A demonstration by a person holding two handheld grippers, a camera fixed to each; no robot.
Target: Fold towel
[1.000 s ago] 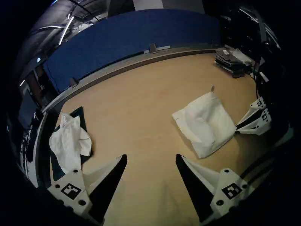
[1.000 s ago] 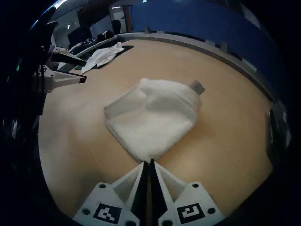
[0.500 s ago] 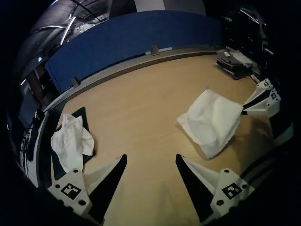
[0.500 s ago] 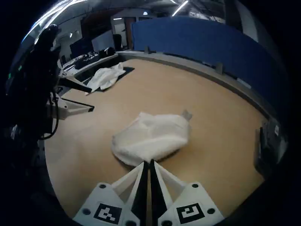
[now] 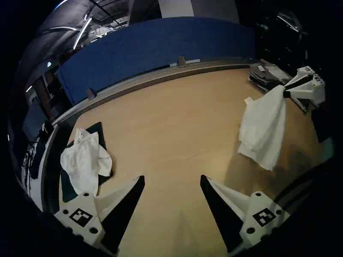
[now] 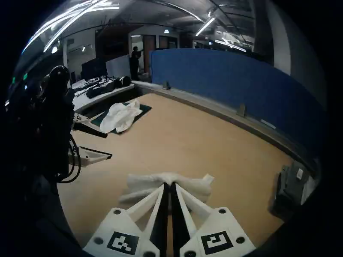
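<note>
A folded white towel (image 5: 263,124) hangs in the air above the wooden table (image 5: 171,124), pinched at its top corner by my right gripper (image 5: 284,89). In the right gripper view the towel (image 6: 167,183) droops just past the shut fingertips of that gripper (image 6: 168,186). My left gripper (image 5: 171,180) stands open low over the table's near part, with nothing between its fingers; it also appears at the left of the right gripper view, as the left gripper (image 6: 105,145).
A crumpled white cloth (image 5: 85,159) lies on a dark mat (image 5: 95,130) at the table's left. A stack of grey folded items (image 5: 265,77) sits at the far right. A blue partition (image 5: 163,47) runs along the table's back edge.
The right gripper has lifted the towel off the table and carried it up and toward the far right; it now hangs free. The left gripper has stayed open and nearly still.
</note>
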